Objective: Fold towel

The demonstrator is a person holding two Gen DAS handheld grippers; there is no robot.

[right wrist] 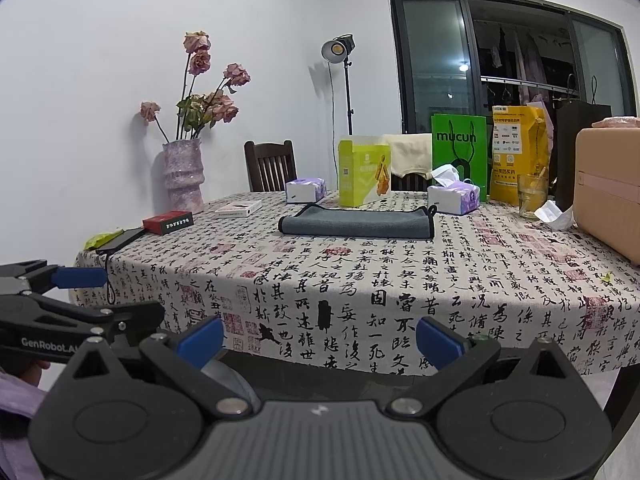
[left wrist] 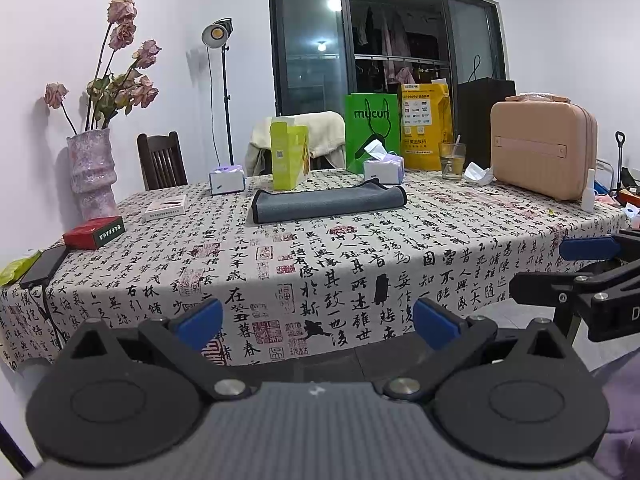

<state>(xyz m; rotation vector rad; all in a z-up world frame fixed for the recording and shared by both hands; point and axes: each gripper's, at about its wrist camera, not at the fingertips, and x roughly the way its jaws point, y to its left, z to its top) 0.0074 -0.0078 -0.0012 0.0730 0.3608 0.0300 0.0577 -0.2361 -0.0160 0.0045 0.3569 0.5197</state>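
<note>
We found the grey towel [left wrist: 328, 203] lying folded on the table [left wrist: 360, 256]. Left gripper [left wrist: 318, 318] and right gripper [right wrist: 320, 336] were spread wide, holding nothing.

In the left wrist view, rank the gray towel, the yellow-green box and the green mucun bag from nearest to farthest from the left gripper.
1. Gray towel, mid-table, straight ahead of the left gripper, whose jaws stand open.
2. Yellow-green box, just behind the towel's left part.
3. Green mucun bag, at the far edge, right of centre.
</note>
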